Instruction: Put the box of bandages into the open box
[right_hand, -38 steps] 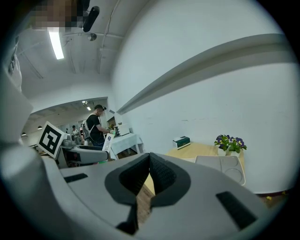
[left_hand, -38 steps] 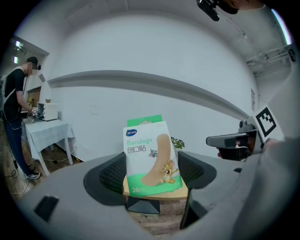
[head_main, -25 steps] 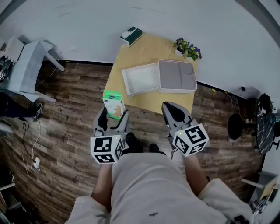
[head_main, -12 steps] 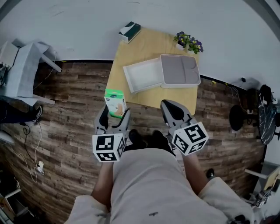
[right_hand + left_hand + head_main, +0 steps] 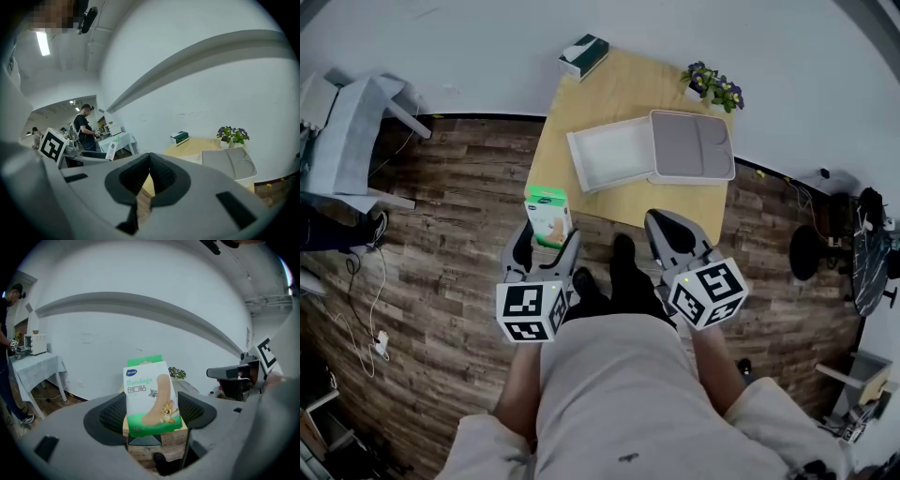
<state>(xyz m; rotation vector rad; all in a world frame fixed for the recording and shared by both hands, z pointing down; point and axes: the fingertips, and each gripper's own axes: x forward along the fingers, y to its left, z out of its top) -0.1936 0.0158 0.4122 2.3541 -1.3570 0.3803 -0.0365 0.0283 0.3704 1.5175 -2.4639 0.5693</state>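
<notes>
My left gripper (image 5: pixel 543 246) is shut on the green-and-white box of bandages (image 5: pixel 547 215), which stands upright between its jaws over the wooden floor, short of the table's near edge. The left gripper view shows that bandage box (image 5: pixel 152 398) clamped between the jaws. The open box (image 5: pixel 613 155), white inside with its grey lid (image 5: pixel 691 148) folded out to the right, lies on the small wooden table (image 5: pixel 619 94). My right gripper (image 5: pixel 671 233) is shut with nothing in it, at the table's near edge; its jaws meet in the right gripper view (image 5: pixel 149 174).
A tissue box (image 5: pixel 584 56) sits at the table's far left corner and a potted plant (image 5: pixel 713 86) at its far right. A grey-covered table (image 5: pixel 352 141) stands at the left, a dark stool (image 5: pixel 809 255) at the right. A white wall lies behind.
Both grippers and the person have moved slightly closer to the table; the bandage box stays gripped in the left gripper.
</notes>
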